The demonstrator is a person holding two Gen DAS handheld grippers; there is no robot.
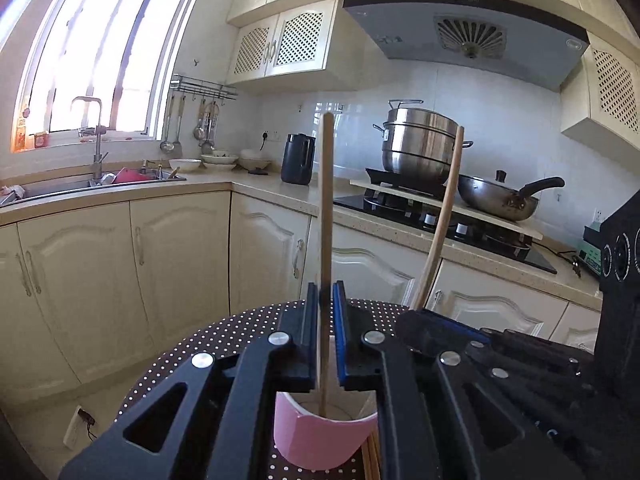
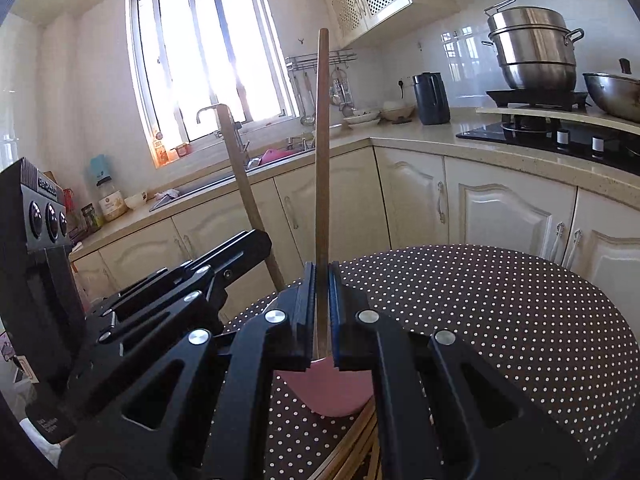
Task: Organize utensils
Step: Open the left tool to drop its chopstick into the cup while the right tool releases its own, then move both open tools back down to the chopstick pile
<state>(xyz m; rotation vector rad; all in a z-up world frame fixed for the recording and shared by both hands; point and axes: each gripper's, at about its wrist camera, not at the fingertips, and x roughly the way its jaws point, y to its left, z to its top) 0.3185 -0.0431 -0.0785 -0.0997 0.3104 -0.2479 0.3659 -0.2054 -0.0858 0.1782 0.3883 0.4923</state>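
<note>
Looking along the left gripper point(image 1: 325, 300), its jaws stand slightly parted around an upright chopstick point(image 1: 326, 208) whose tip sits inside the pink cup point(image 1: 320, 440) below; the right gripper point(image 1: 424, 320) crowds in beside it, hiding the table point(image 1: 224, 340).

From the right gripper point(image 2: 320, 280), jaws clench another chopstick point(image 2: 321, 152) above that cup point(image 2: 328, 388), mostly hidden; loose chopsticks point(image 2: 352, 448) lie cut off underneath.
</note>
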